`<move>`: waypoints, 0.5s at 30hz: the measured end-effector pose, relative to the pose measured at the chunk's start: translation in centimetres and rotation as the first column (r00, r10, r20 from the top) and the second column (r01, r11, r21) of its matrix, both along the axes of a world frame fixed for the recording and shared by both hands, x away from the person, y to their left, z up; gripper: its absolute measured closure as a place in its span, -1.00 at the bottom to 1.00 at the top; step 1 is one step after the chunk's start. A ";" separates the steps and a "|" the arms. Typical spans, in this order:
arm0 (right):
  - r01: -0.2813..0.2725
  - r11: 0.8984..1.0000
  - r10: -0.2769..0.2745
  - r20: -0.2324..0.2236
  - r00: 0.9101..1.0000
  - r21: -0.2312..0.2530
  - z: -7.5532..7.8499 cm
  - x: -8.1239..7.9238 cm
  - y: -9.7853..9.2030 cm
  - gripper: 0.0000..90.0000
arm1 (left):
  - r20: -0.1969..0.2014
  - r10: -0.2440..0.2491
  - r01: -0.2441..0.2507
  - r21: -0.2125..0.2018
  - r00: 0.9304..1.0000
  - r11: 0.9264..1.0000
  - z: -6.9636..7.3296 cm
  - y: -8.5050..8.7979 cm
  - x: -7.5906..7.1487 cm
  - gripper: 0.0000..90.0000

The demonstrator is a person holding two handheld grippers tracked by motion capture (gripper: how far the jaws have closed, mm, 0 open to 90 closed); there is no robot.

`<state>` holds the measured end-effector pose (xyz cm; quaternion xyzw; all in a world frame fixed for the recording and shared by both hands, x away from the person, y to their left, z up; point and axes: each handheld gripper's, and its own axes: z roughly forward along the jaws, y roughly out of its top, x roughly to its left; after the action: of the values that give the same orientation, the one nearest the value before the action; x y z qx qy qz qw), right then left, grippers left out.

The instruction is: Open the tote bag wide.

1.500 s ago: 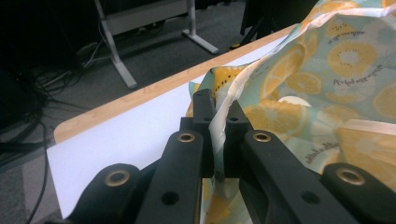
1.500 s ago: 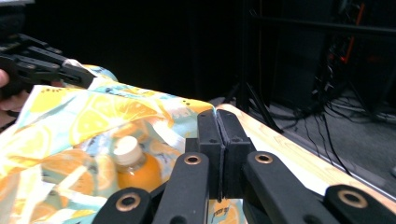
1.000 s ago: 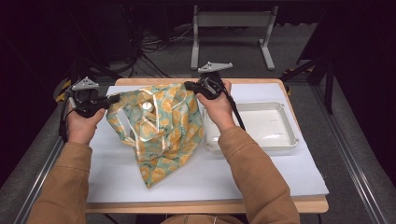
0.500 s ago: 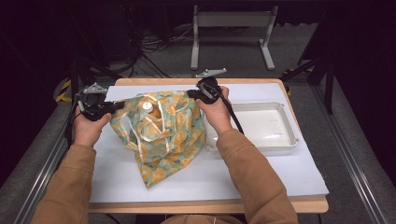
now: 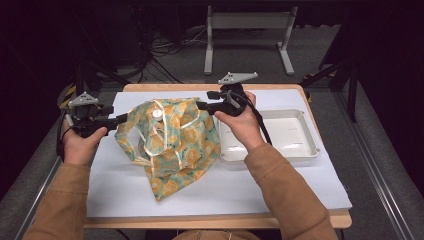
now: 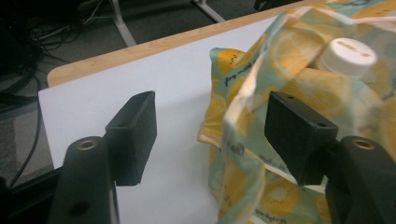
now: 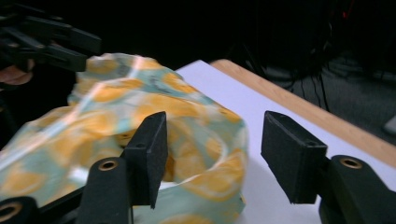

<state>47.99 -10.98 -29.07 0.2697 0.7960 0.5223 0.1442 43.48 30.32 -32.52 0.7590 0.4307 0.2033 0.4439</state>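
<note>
High view adds white tray (image 5: pixel 300 150); both claws just released lemon-print bag (image 5: pixel 175 145), cloth between jaws.

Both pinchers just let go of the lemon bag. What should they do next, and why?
Probably the right gripper should reach into the bag for the white-capped bottle. Both grippers' jaws have just been opening, and the left gripper stands open beside the cloth, holding nothing. The bag's mouth gapes, the cap shows inside, and a white tray waits beside it.
</note>
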 end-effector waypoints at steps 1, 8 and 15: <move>-0.023 1.000 0.023 0.022 0.999 0.000 0.3 -0.9 0.1 -0.11 | 0.007 -0.002 0.002 -0.003 1.000 1.000 0.0 0.0 -0.4 -0.24; -0.207 0.977 0.207 0.001 0.978 -0.042 0.5 -5.5 2.9 -0.35 | 0.033 -0.008 0.008 -0.014 0.999 1.000 0.0 -0.6 -2.8 -0.24; -0.267 0.963 0.263 -0.068 0.962 -0.050 -1.2 -7.5 5.5 -0.46 | 0.046 -0.021 0.021 -0.005 0.999 1.000 -0.1 -1.1 -4.4 -0.23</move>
<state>40.44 -5.47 -30.24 0.1722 0.8440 0.5048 0.0568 39.03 29.26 -32.58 0.7574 0.4129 0.2147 0.4580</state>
